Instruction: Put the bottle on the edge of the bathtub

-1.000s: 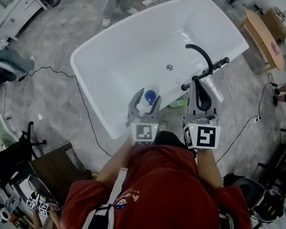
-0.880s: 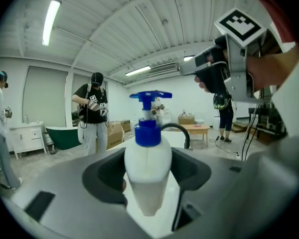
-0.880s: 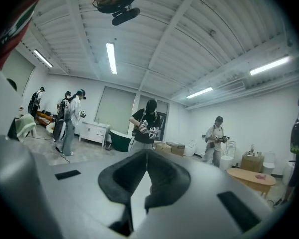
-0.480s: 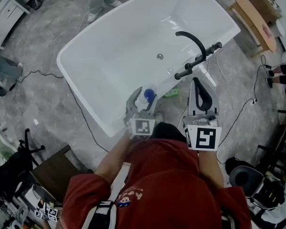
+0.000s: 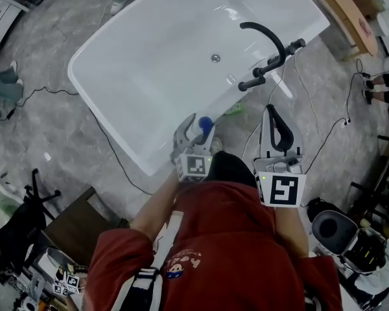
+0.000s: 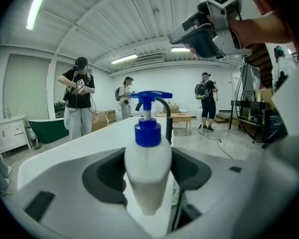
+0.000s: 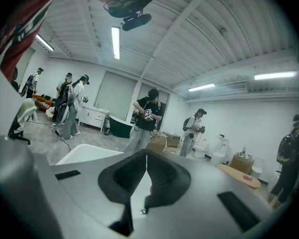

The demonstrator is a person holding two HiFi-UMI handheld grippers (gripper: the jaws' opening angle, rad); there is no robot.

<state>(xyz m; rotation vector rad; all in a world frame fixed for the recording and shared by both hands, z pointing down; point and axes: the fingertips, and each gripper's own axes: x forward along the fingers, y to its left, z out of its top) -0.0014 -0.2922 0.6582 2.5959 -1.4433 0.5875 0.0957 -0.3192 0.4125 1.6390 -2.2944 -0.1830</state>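
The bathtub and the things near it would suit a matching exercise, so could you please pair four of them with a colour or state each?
Things:
1. bottle
2. right gripper
3. faucet
4. bathtub

Descriptions:
A. black, arched over the tub's far rim
B. white, with a drain in its floor
C. jaws together, nothing between them
D. white with a blue pump top, clamped in the left gripper

Pairs: 1-D, 2-C, 3-A, 4-B
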